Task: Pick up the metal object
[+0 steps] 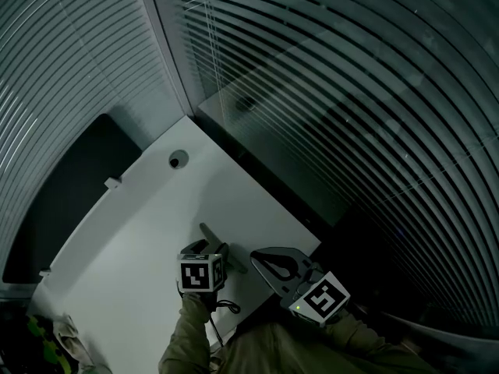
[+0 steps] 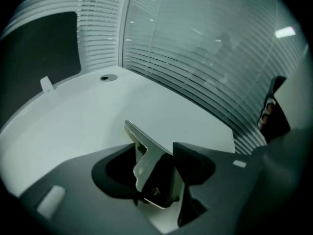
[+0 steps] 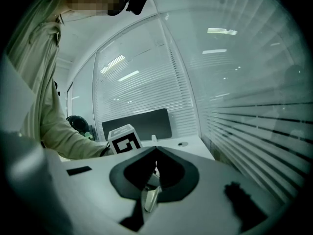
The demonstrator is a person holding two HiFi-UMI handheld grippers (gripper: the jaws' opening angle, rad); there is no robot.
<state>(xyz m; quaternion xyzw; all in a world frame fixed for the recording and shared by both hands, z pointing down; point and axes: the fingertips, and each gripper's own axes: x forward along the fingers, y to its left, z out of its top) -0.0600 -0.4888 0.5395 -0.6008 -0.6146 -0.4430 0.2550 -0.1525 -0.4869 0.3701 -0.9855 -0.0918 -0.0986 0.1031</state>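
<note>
The metal object (image 2: 145,156), a bent strip of bare metal with a dark screwed piece at its near end, lies between the jaws of my left gripper (image 2: 154,150). Both dark jaws stand against its sides, and its thin end pokes forward over the white table (image 2: 88,116). In the head view the metal object (image 1: 209,234) juts up-left from the left gripper (image 1: 221,251), near the table's front edge. My right gripper (image 1: 257,255) hovers just to the right of it, jaws together with nothing between the tips. The right gripper (image 3: 155,150) looks across at the left gripper's marker cube (image 3: 124,138).
A round grommet hole (image 1: 178,160) sits near the table's far corner, and a small white clip (image 1: 114,182) at its left edge. A dark panel (image 1: 62,201) stands along the left side. Slatted blinds (image 1: 351,92) behind glass close off the right. A sleeve (image 3: 63,136) reaches in.
</note>
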